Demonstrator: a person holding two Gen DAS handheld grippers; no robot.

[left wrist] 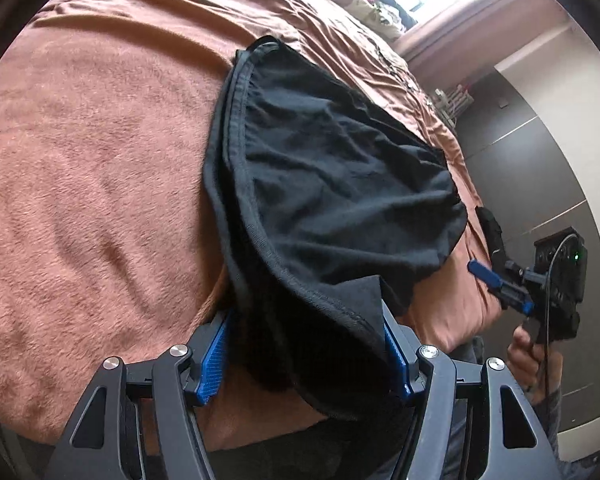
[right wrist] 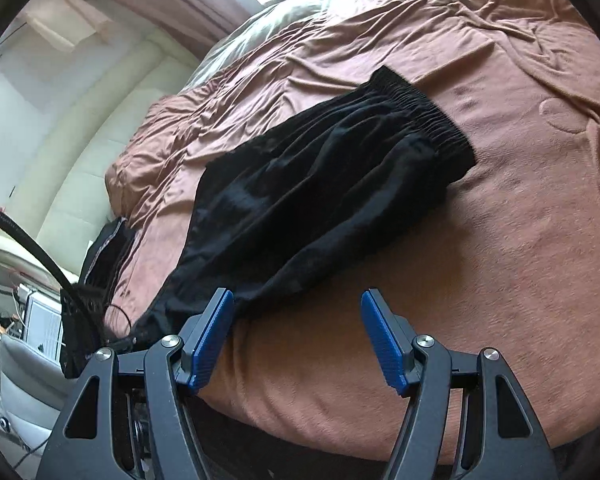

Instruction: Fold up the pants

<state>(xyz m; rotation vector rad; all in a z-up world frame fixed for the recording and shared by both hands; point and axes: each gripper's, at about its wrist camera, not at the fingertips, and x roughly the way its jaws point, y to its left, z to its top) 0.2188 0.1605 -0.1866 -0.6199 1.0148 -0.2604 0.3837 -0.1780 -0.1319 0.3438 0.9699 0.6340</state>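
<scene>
Two grippers over brown blanket (right wrist: 500, 220), left gripper (left wrist: 306, 344) wide apart around black pants (left wrist: 332, 184) hem, right gripper (right wrist: 296, 336) spread wide, holding nothing.

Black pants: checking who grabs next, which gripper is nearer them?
Left. The left gripper has the black pants draped between its open fingers; the right gripper sits open beside them, empty.
</scene>
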